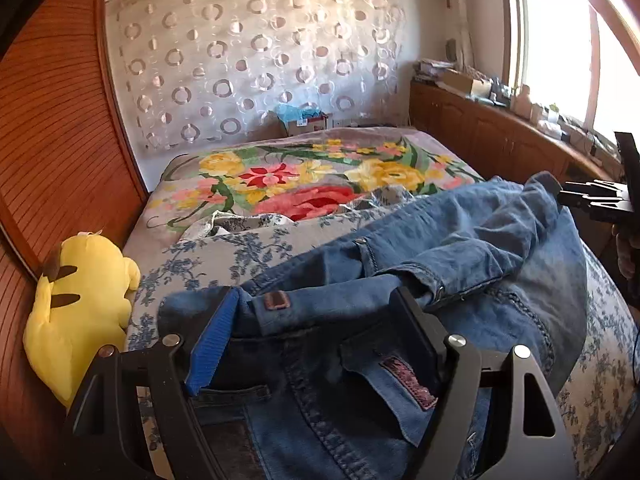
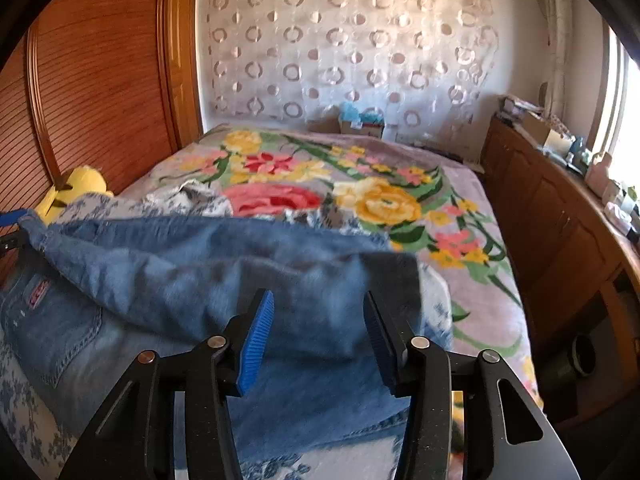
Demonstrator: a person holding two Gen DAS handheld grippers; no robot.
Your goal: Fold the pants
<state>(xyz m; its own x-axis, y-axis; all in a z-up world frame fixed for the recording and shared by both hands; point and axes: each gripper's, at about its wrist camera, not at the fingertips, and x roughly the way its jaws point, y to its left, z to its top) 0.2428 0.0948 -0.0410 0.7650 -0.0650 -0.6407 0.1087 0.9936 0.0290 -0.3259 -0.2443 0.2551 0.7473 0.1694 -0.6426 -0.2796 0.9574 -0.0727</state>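
Note:
Blue denim jeans [image 1: 460,248] lie on the bed, one leg folded back over the seat; they also show in the right wrist view [image 2: 192,264]. My left gripper [image 1: 316,320] is open, its fingers wide apart around the waistband with its brown patch. My right gripper [image 2: 318,328] is open just above the folded leg end, which looks blurred; nothing is pinched between its blue pads [image 2: 256,344]. The right gripper also shows at the right edge of the left wrist view [image 1: 576,198], at the leg's far end.
A yellow plush toy [image 1: 80,304] lies against the wooden wardrobe [image 1: 52,152] on the left. A floral blanket [image 1: 304,184] covers the far half of the bed. A wooden cabinet [image 2: 560,224] with clutter runs along the right under the window.

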